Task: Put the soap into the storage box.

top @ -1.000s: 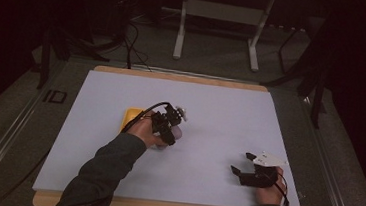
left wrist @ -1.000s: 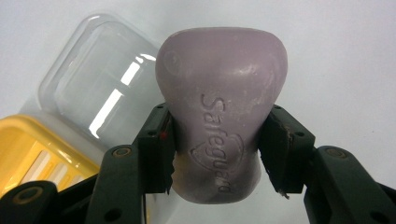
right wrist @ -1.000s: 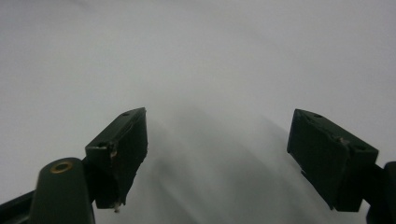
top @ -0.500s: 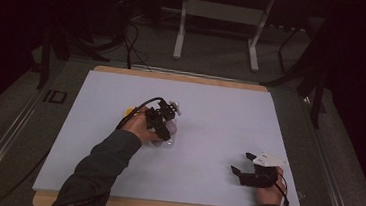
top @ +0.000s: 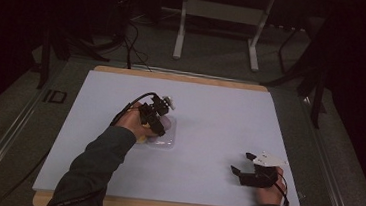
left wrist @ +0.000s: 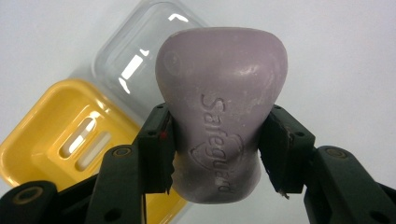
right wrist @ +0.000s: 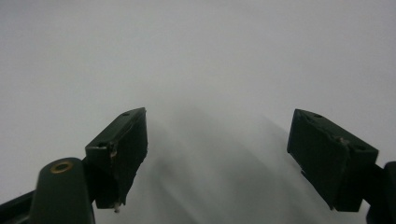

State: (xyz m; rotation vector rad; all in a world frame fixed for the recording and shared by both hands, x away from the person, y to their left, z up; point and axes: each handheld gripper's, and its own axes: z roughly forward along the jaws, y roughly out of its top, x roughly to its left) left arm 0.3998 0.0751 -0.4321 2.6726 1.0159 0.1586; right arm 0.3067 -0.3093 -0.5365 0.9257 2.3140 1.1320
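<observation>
One purple soap bar [left wrist: 219, 126], one yellow soap dish [left wrist: 60, 140], one clear lid [left wrist: 135, 60].

soap bar [left wrist: 219, 121] above two trays — lid [left wrist: 140, 60] beside dish [left wrist: 70, 135], on table [top: 220, 116]

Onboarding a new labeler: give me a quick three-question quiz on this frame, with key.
1. True or false: the left gripper is shut on the purple soap bar.
2. Which item lies beside the yellow soap dish? A) clear plastic lid B) sponge C) cup
3. Fill in: the right gripper has its jaws ____ over the white table mat.

Key: 1 true, both pads press the bar's sides. 2 A, the two overlapping at one edge. 3 open, nothing between them.
</observation>
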